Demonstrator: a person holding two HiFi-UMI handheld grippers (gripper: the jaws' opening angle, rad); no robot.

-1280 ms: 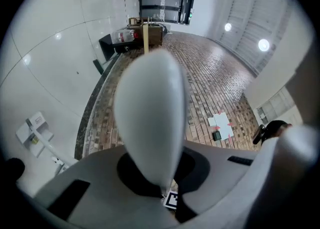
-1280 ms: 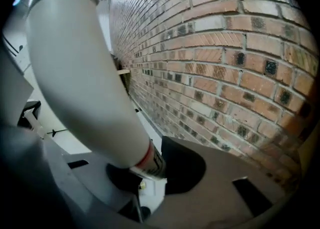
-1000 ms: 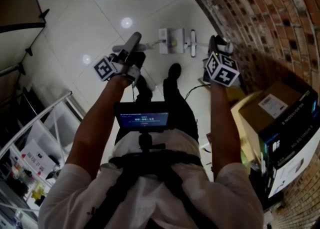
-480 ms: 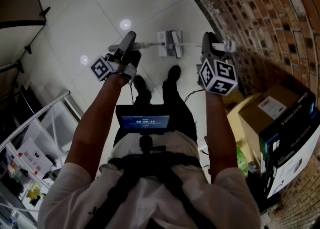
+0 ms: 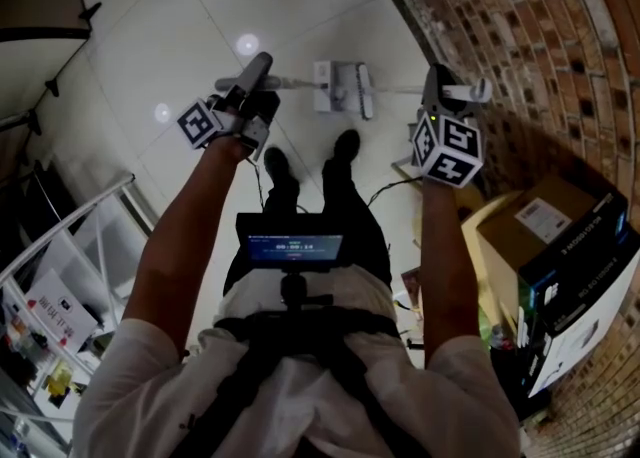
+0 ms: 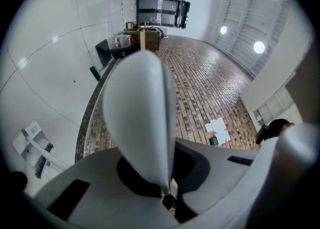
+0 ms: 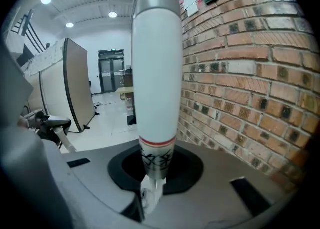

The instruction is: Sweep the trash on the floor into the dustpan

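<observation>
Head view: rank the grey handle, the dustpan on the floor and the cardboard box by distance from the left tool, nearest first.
1. grey handle: clamped in the left tool.
2. dustpan: on the floor, ahead, centre.
3. cardboard box: far right, past the right arm.

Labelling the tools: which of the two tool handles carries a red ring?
The white round plastic handle with the grey cap, beside the brick wall. The other, the plain grey plastic handle, has no ring or print.
</observation>
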